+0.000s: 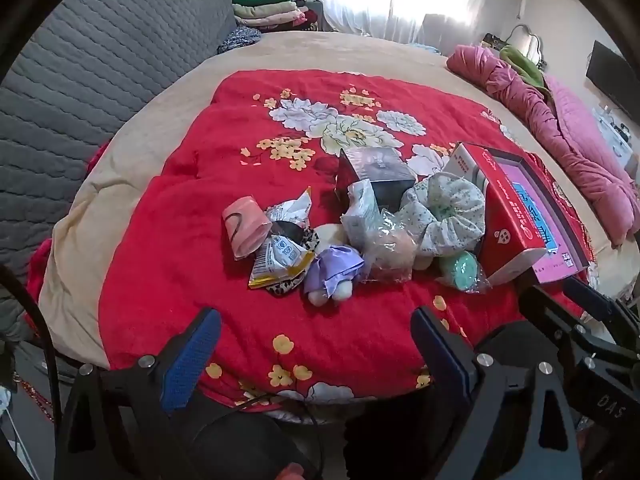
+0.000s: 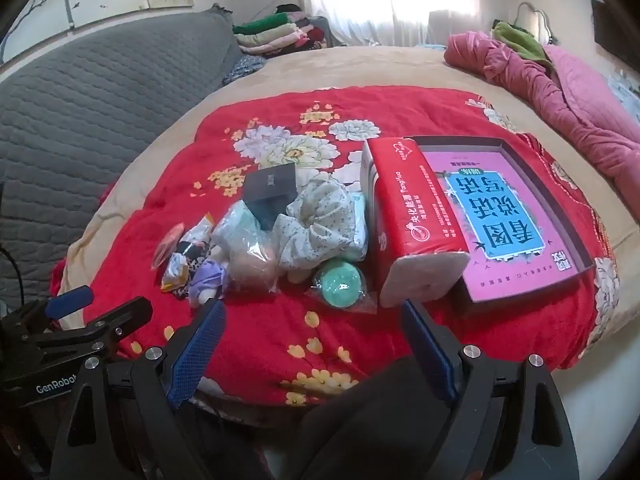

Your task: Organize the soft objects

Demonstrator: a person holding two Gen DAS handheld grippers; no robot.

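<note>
1. On the near part of a red floral blanket (image 1: 224, 184), spread over a beige bed cover (image 2: 360, 68), a small heap of soft objects and packets was seen.
2. At the left end of the heap a pink roll (image 1: 245, 227) was found, with a crumpled snack packet (image 1: 280, 258) just to its right.
3. A purple plush toy (image 1: 334, 270) was placed at the near edge of the heap, touching a clear bag with a beige ball (image 1: 390, 254) on its right.
4. A floral scrunchie (image 2: 316, 226) was lodged between a dark box (image 2: 270, 192) on the far left and a red tissue pack (image 2: 404, 224) on the right, touching both.
5. A green ball in clear wrap (image 2: 341, 289) was seen near the scrunchie, just left of the tissue pack's near end.
6. To the right of the tissue pack, a shallow box with a pink book (image 2: 500, 216) was laid flat.
7. The left gripper (image 1: 316, 340) was held above the near blanket edge with its blue-padded fingers (image 1: 188, 360) spread wide and nothing between them.
8. The right gripper (image 2: 314, 328) was likewise held wide and empty, short of the green ball.
9. At the far side, a grey quilted headboard (image 1: 100, 64), a stack of folded clothes (image 1: 268, 8) and a bunched pink quilt (image 2: 560, 84) were noted.
</note>
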